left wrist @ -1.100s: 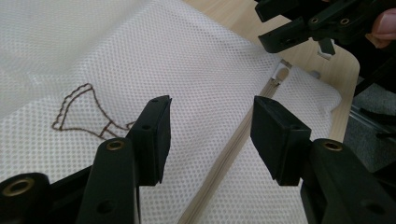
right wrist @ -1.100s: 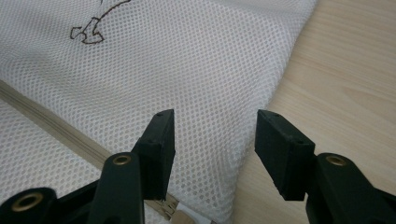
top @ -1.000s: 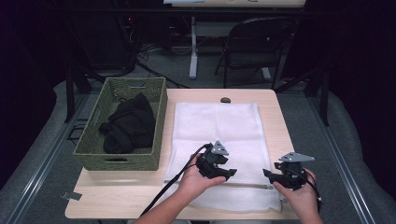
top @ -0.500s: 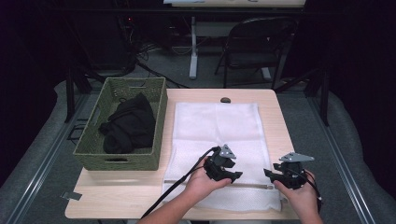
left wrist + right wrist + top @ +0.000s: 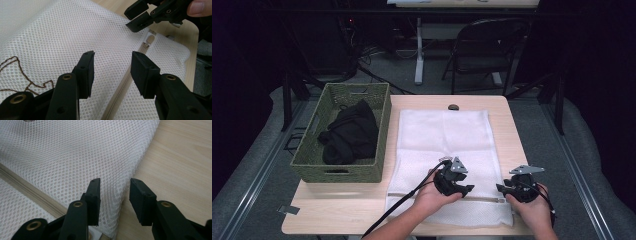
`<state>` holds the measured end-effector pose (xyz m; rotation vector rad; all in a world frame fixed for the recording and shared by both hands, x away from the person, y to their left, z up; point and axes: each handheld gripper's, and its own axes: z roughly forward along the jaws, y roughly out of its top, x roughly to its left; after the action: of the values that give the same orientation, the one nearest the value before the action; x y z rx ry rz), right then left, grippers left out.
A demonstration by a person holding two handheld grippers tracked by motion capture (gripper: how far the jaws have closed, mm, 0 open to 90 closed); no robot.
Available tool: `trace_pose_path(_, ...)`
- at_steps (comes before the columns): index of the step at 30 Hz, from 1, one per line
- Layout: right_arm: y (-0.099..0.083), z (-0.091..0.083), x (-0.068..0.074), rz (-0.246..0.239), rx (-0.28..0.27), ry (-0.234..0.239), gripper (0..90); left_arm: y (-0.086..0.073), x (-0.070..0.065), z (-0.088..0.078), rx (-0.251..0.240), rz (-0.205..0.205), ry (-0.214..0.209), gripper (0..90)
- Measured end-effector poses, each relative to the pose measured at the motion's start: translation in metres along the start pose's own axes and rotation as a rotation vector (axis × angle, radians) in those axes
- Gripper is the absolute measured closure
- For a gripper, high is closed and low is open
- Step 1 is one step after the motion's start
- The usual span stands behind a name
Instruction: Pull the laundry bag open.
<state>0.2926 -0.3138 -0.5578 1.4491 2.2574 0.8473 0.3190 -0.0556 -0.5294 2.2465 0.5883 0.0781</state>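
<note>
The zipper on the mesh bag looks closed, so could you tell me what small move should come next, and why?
Probably ease the left gripper forward to the zipper pull and close on it. Its jaws are open over the zipper line, the pull lies just ahead, and the right gripper sits open at the mesh bag edge, ready to pin it.

tongs: 2 – left tongs (image 5: pixel 464 191), right tongs (image 5: pixel 502 189) | mesh laundry bag (image 5: pixel 444 145): 1 | zipper (image 5: pixel 125 82): 1 | wicker basket (image 5: pixel 343 169): 1 | black garment (image 5: pixel 349 132): 1 | worktop (image 5: pixel 342 210): 1 | folding chair (image 5: pixel 484 47): 1
</note>
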Motion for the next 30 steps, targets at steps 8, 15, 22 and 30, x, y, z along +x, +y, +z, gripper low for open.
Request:
trace_pose_path(8, -0.001, 0.003, 0.001, 0.014, 0.013, 0.000, 64.0, -0.003, -0.002, 0.008, 0.037, -0.008, -0.037, 58.6)
trace_pose_path(15, -0.003, 0.005, -0.003, 0.048, 0.024, 0.023, 67.3, -0.004, -0.005, 0.012, 0.048, -0.021, -0.057, 58.4)
trace_pose_path(22, -0.004, 0.006, -0.005, 0.041, 0.034, 0.027, 77.8, -0.004, -0.008, 0.016, 0.060, -0.025, -0.082, 58.8)
trace_pose_path(30, -0.001, 0.005, -0.005, 0.035, 0.029, 0.041, 86.8, -0.001, -0.013, 0.020, 0.075, -0.018, -0.099, 59.1)
